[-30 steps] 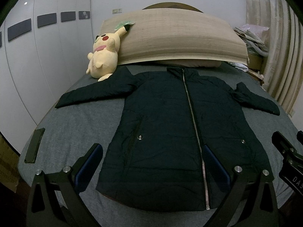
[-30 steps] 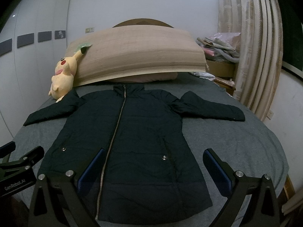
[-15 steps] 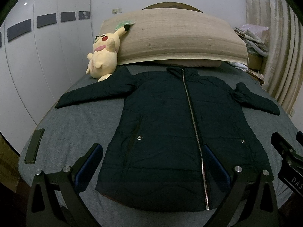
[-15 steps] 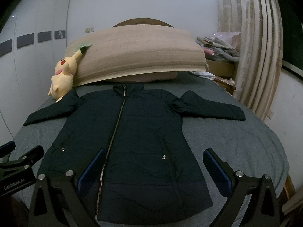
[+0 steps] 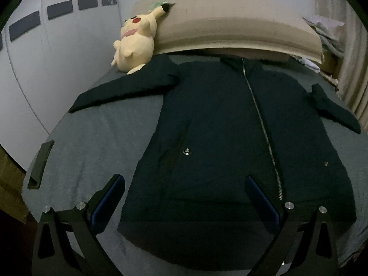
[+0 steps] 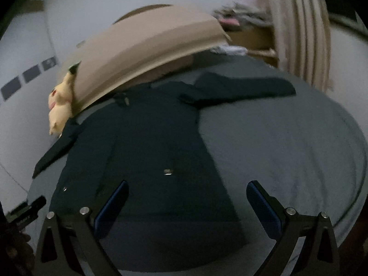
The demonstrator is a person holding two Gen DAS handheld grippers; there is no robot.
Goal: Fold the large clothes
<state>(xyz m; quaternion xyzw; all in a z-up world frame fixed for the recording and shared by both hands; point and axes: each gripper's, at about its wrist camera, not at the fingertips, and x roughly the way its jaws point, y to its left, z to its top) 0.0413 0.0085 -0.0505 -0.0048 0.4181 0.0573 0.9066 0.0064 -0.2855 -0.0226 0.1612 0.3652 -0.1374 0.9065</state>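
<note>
Left wrist shows your left gripper wide open, empty, like the right gripper; jacket flat on the bed. Grab only the top layer and the hem could bunch.

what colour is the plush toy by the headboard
Pale yellow plush toy with a red cheek spot and black ear tip; clearest in the left wrist view.

plush toy — yellow, far ahead-left of the left claw, leaning on the tan headboard cushion | dark flat object — left of that claw, at the grey bed edge | curtain — ahead-right of the right claw
</note>
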